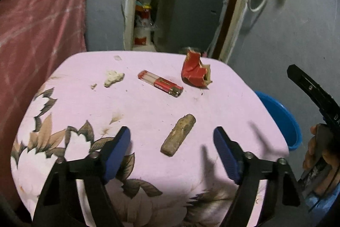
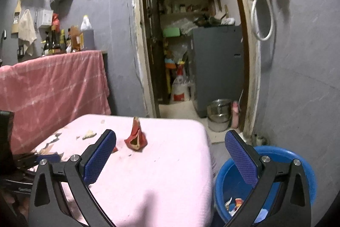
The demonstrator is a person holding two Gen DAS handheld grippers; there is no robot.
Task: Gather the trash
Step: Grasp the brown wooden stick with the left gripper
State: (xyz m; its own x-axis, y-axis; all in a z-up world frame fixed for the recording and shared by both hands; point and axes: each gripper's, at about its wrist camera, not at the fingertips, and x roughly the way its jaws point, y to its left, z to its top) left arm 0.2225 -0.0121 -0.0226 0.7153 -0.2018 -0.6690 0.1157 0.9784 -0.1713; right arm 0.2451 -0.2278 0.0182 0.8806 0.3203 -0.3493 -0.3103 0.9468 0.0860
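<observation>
Trash scraps inside blue basin beside table; both grippers' fingers wide, empty.

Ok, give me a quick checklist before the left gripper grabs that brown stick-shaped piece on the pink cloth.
1. Left gripper jaws wide enough, nothing held: ok.
2. Brown stick-shaped piece lies between and just beyond the jaws: ok.
3. Nothing touching the piece; red and clear lighter lies apart: ok.
4. Blue plastic basin beside the table, open, some scraps already inside: ok.
5. Right gripper open and empty: ok.
6. Pads touching the piece: not ok, not yet.
</observation>
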